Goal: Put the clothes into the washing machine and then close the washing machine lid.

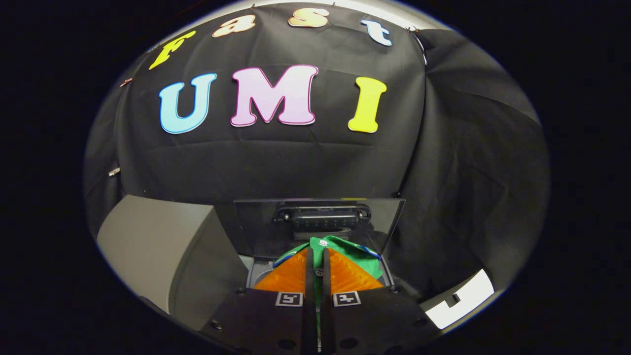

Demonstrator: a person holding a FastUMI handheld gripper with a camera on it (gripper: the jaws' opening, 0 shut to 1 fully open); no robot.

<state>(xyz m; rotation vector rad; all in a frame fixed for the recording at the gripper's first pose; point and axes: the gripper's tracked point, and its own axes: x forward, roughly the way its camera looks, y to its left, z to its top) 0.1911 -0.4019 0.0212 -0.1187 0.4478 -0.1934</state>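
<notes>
A green garment (352, 254) with a blue-and-white trimmed edge is pinched between my gripper's (318, 256) two fingers, which are pressed close together on the cloth. It hangs over the open top of a small washing machine (254, 268), whose grey rim shows just below the fingers. The machine's dark see-through lid (256, 224) stands raised upright just beyond the fingers, with a black handle or hinge block (323, 217) at its middle. Most of the tub is hidden behind the fingers and the garment.
A grey box-like object (157, 241) stands to the left of the machine. Black cloth walls close off the back and right. A white surface patch (463, 298) shows low on the right.
</notes>
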